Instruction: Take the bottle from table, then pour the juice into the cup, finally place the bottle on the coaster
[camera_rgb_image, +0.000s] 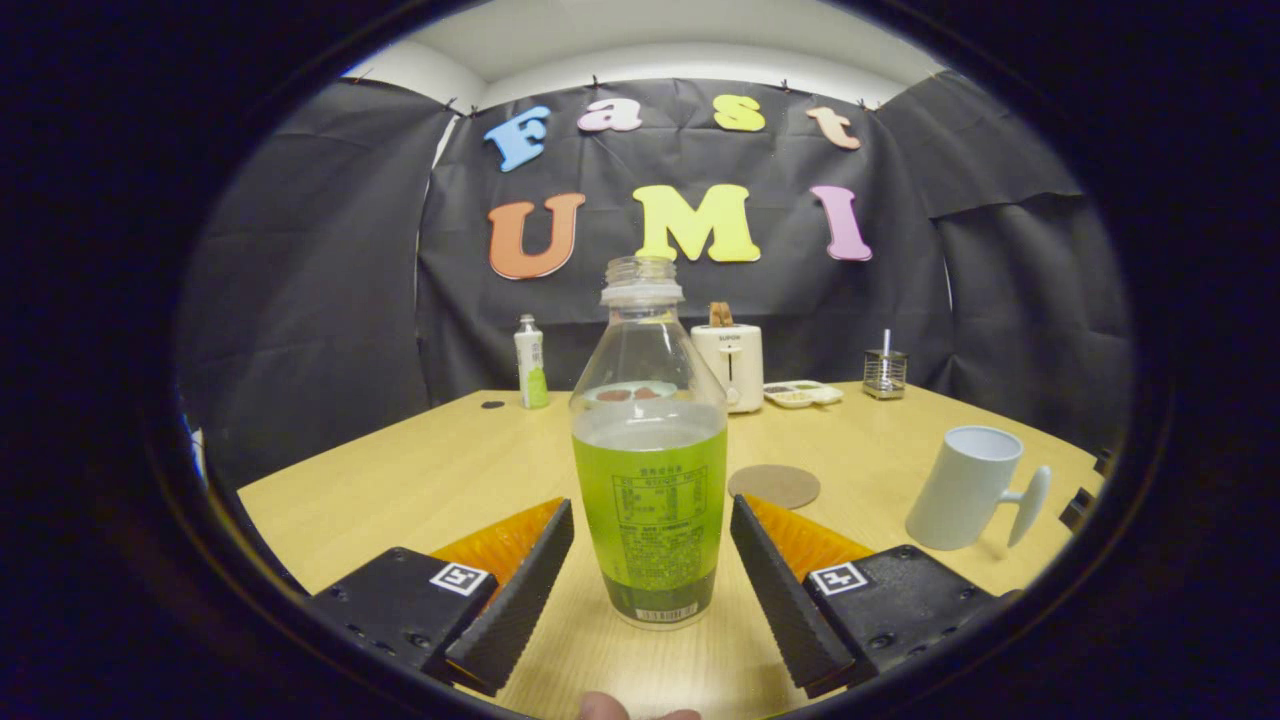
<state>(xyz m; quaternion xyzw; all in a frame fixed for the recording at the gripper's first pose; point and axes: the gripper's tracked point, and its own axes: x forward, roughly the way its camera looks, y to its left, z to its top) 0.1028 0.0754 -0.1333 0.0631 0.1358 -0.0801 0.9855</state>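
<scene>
Bottle (649, 470) ×1, between spread fingers (520, 585), untouched | cup (967, 487) ×1 | coaster (774, 486) ×1

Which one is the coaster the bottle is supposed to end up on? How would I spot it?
Start at the wooden table. The uncapped bottle of green juice stands between the open gripper fingers; the coaster lies just beyond it, toward the white cup. It is the one flat, round, brown disc there.
</scene>
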